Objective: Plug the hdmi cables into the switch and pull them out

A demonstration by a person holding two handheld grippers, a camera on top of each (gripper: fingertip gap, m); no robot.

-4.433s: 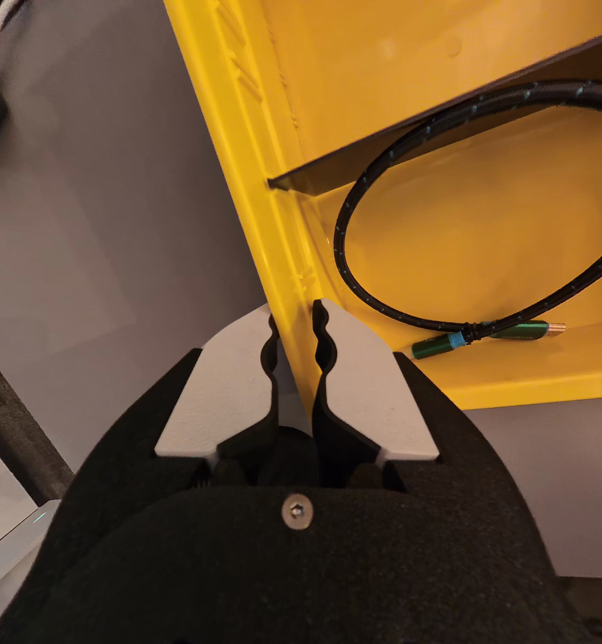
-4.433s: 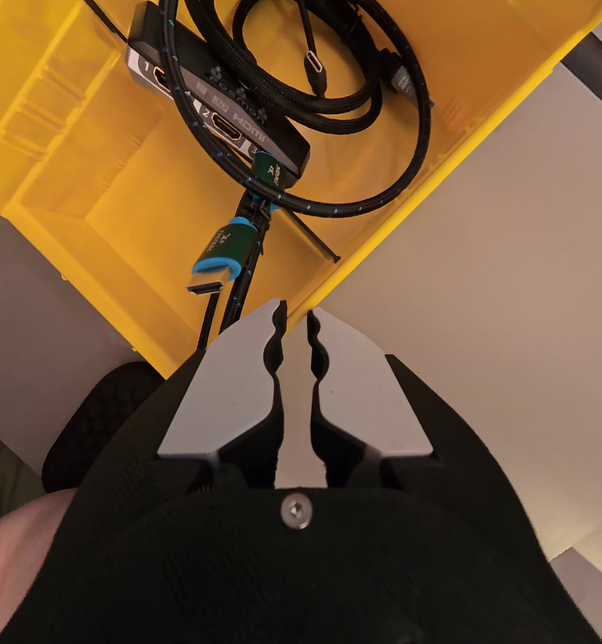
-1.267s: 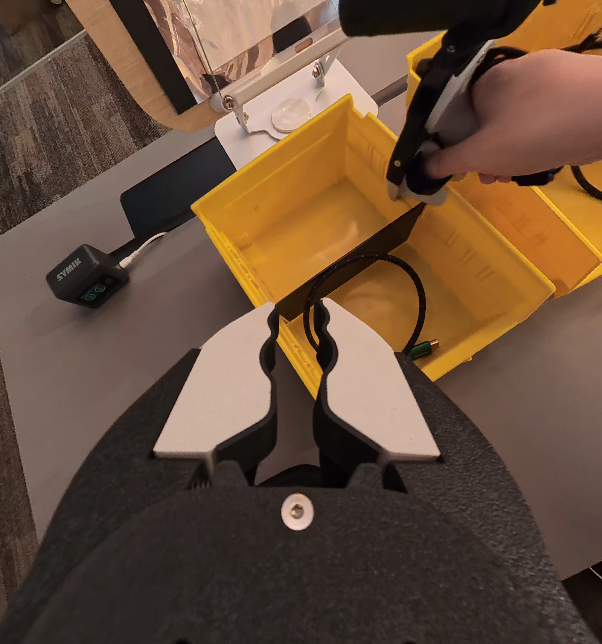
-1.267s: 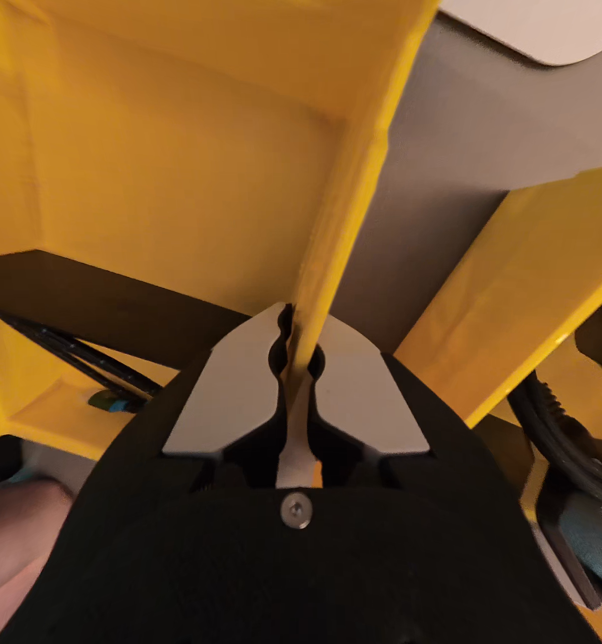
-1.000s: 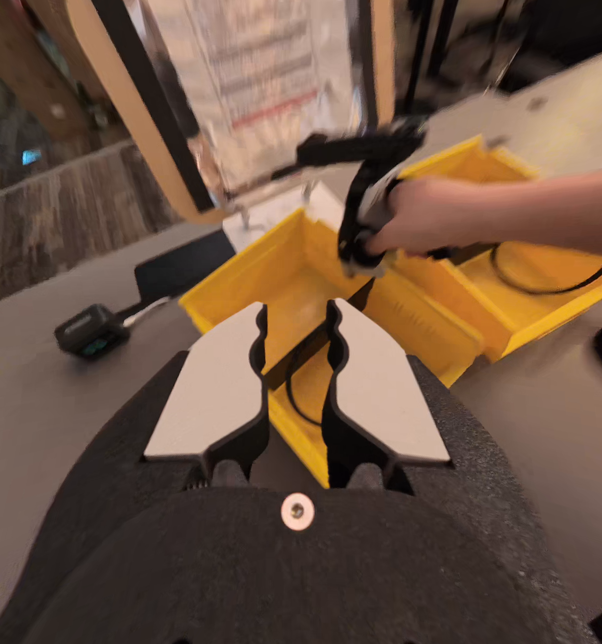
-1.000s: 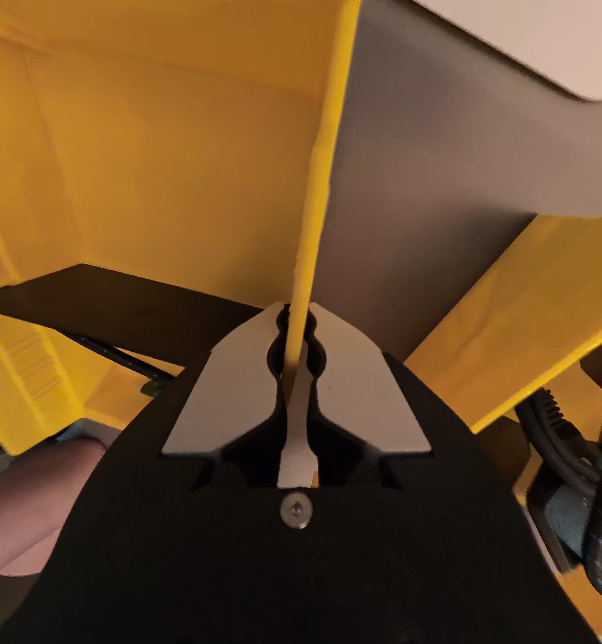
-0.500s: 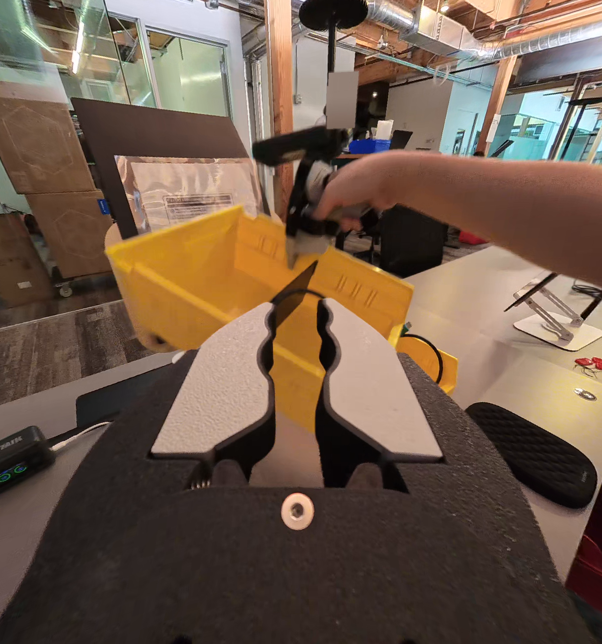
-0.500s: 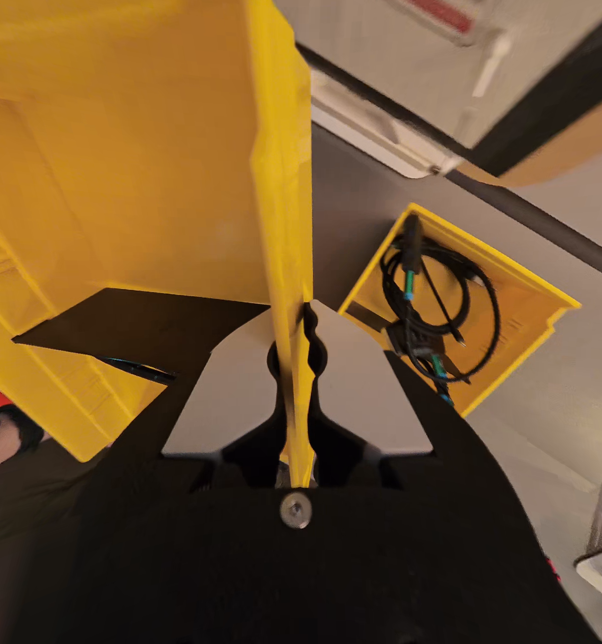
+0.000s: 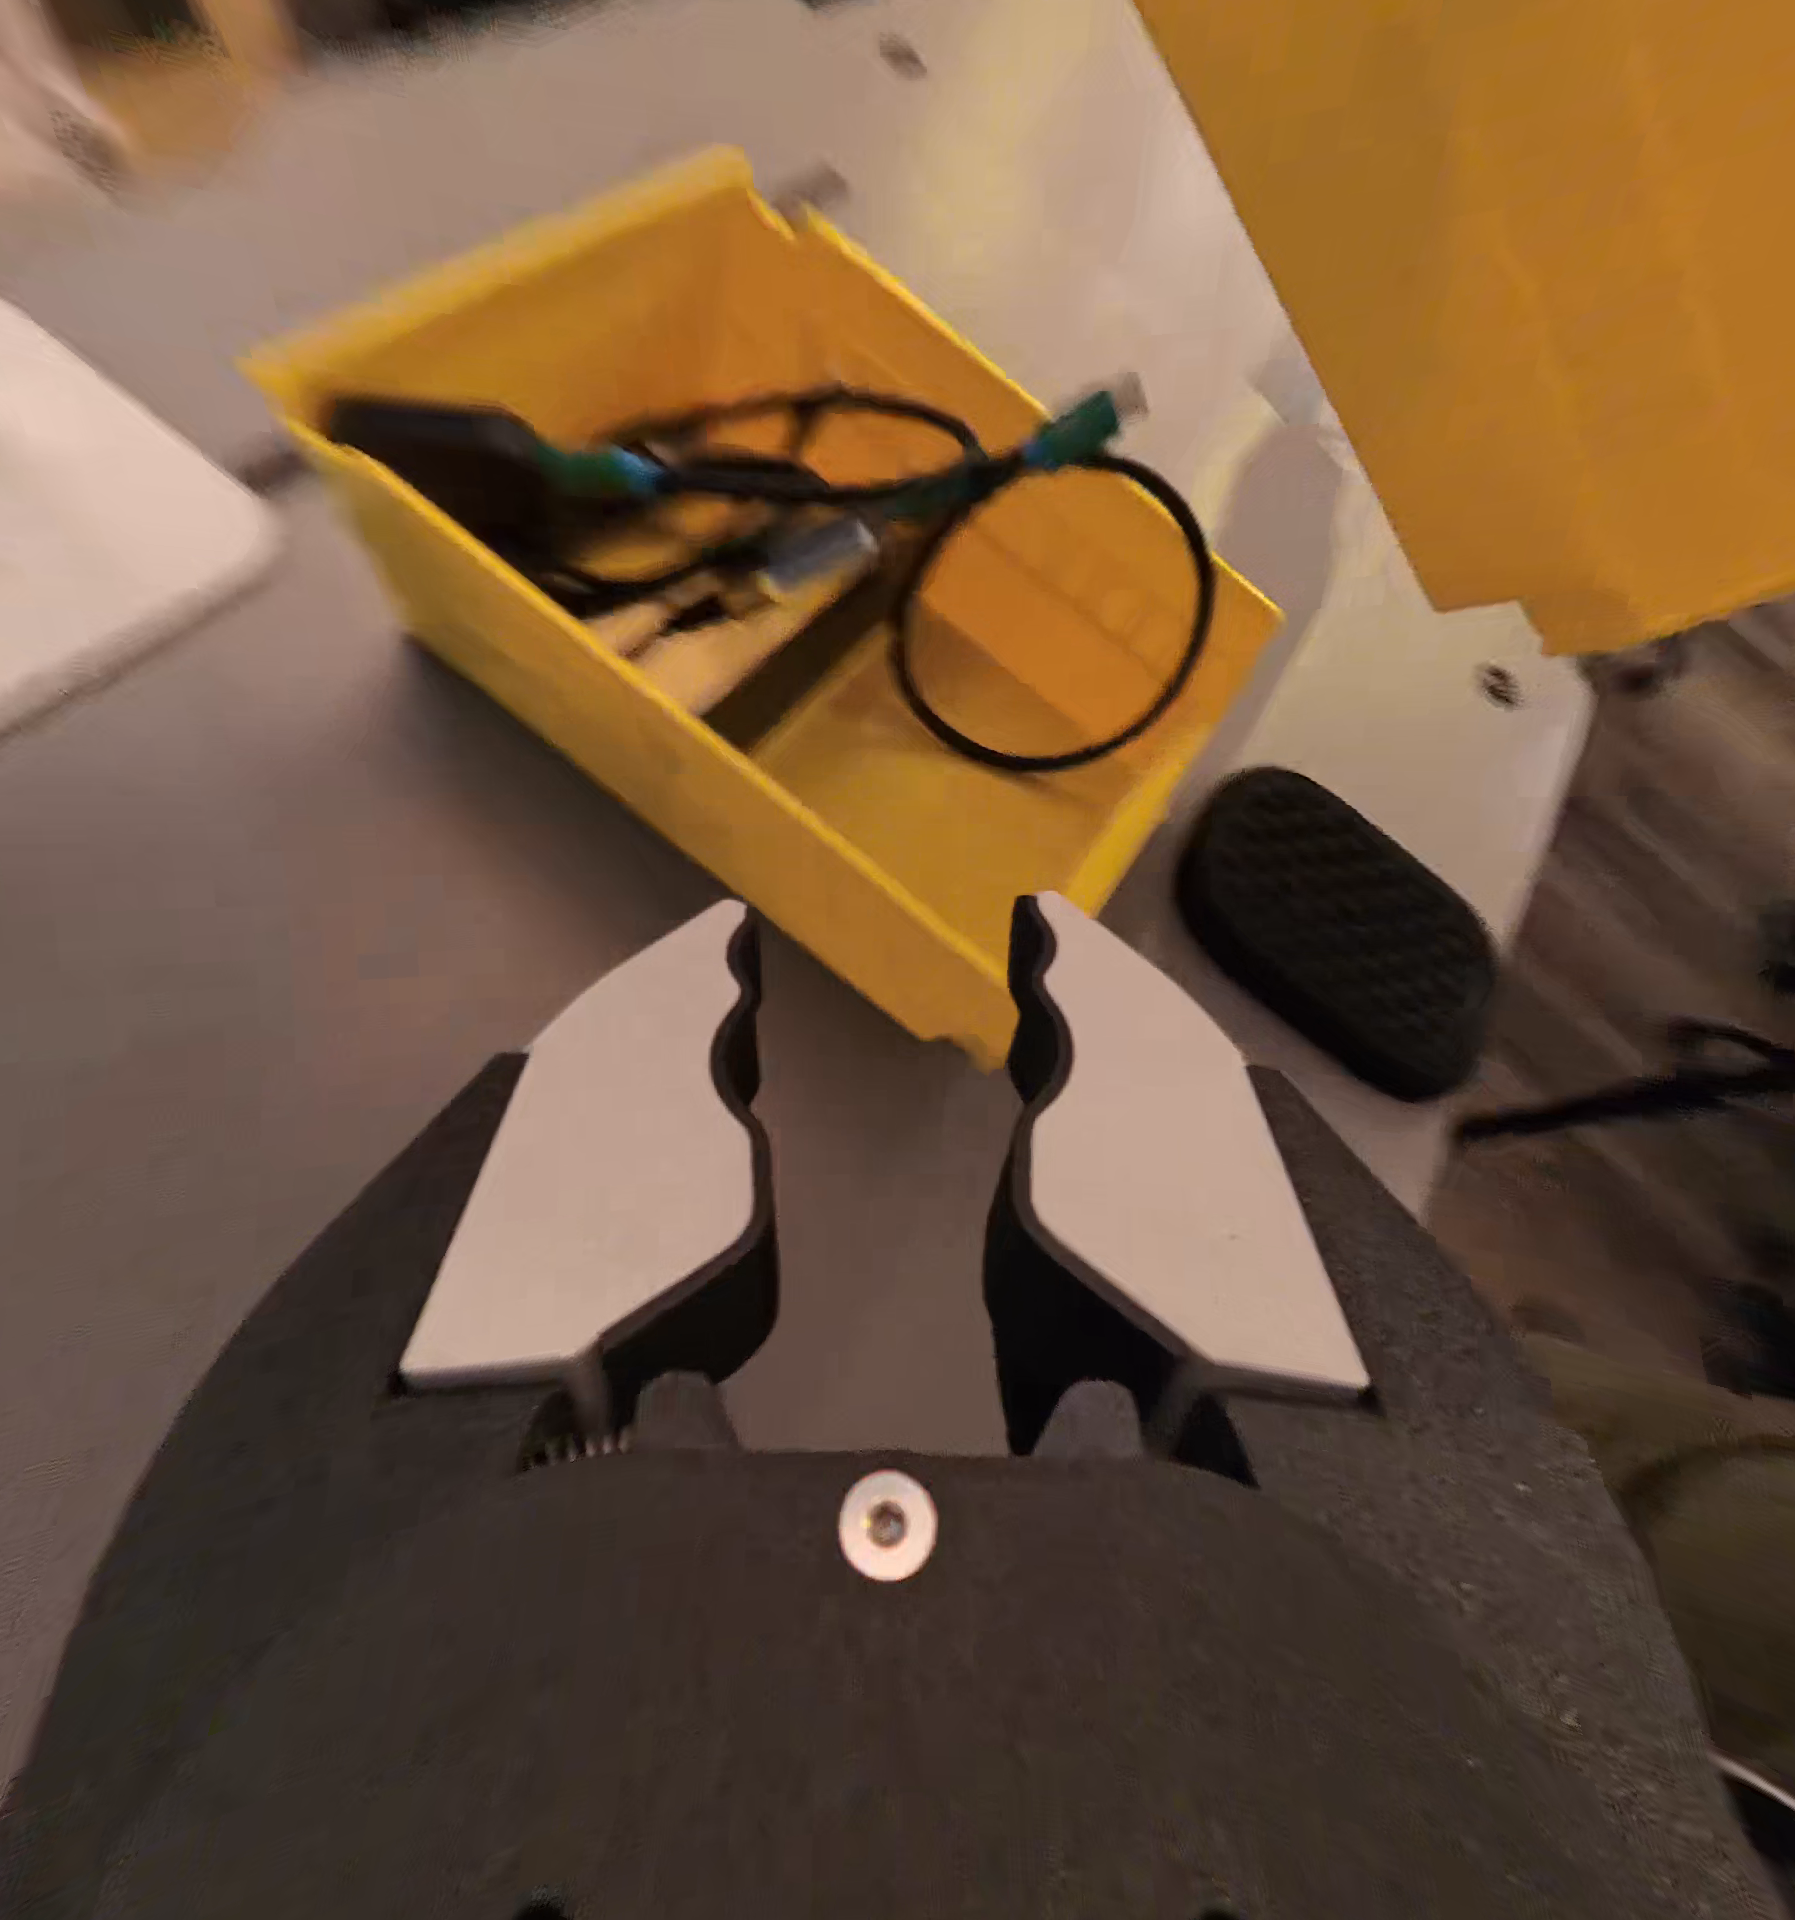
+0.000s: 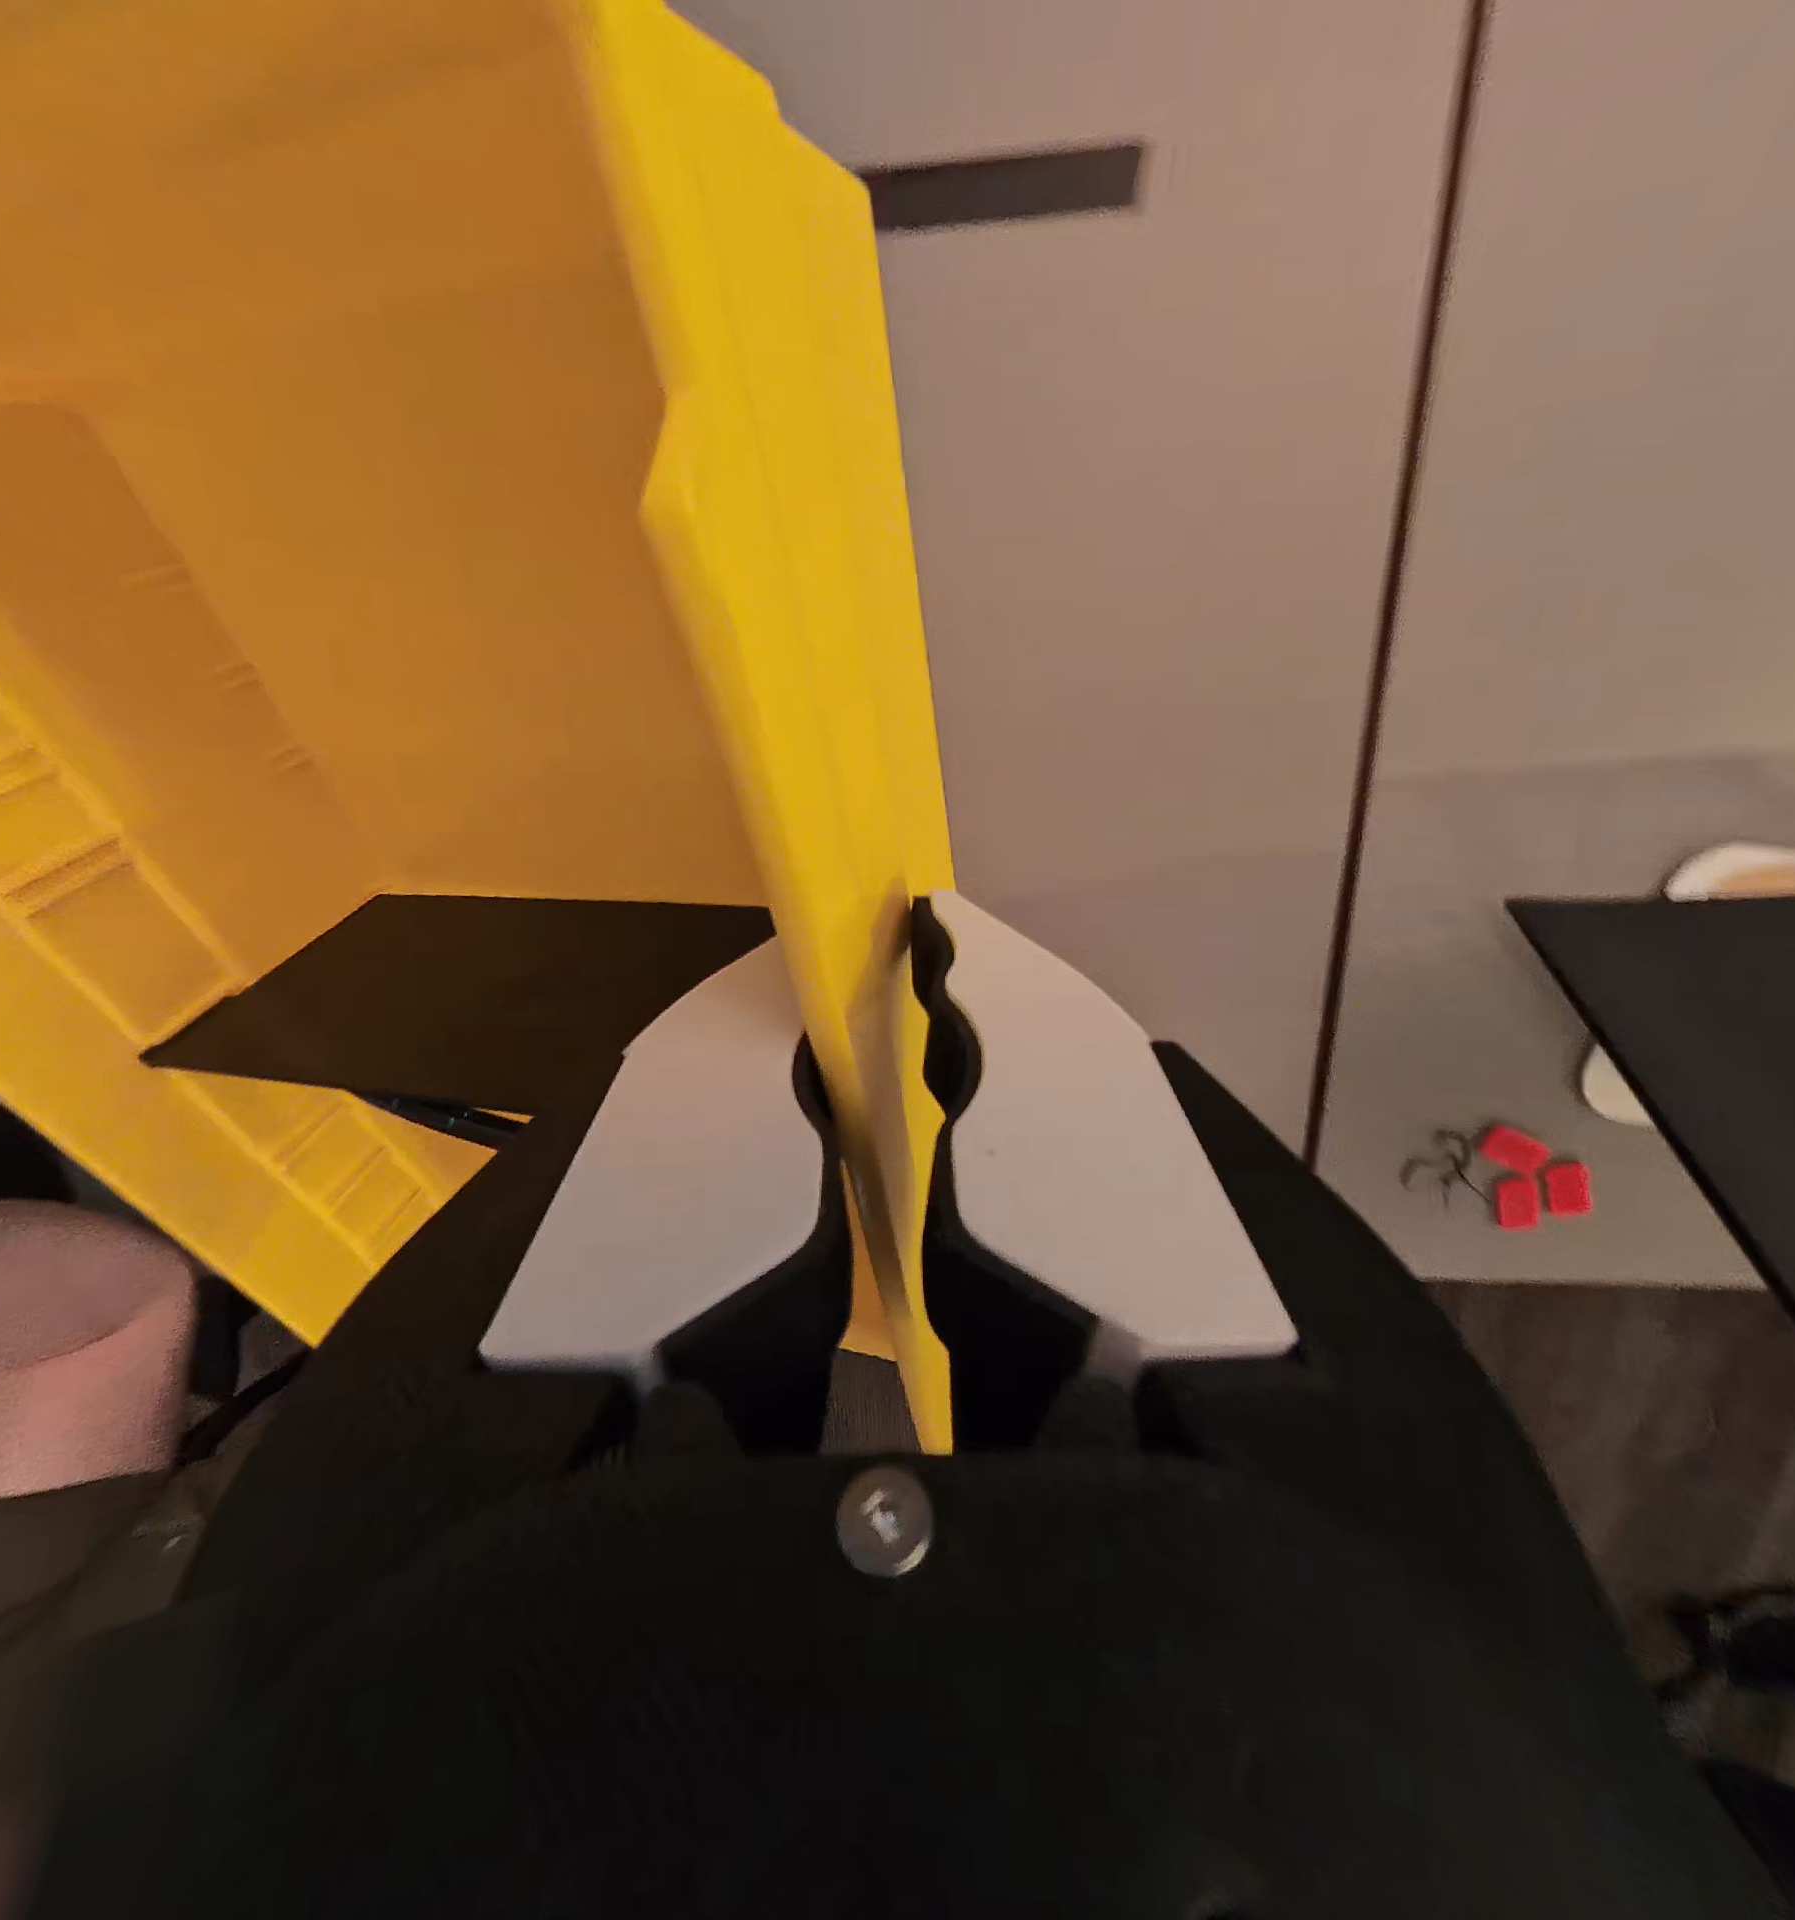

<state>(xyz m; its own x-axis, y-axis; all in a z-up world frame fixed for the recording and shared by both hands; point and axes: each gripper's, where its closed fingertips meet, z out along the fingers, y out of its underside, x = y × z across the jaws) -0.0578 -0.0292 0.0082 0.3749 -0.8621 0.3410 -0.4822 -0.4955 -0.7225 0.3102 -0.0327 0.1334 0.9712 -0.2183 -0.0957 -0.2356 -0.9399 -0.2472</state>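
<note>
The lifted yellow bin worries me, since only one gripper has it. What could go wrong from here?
The right gripper pinches just one thin wall of the lifted yellow bin, so it may slip or swing. It hangs tilted, so its black divider could slide out.

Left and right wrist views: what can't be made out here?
- Black switch box in the yellow plastic bin on the table: left wrist view, motion blur; ports and plugged state unreadable.
- Black braided HDMI cables: blurred tangle, count unclear.
- Lifted yellow plastic bin clamped by right gripper: right wrist view, cut off at frame edges.
- Small red objects: too small.
</note>
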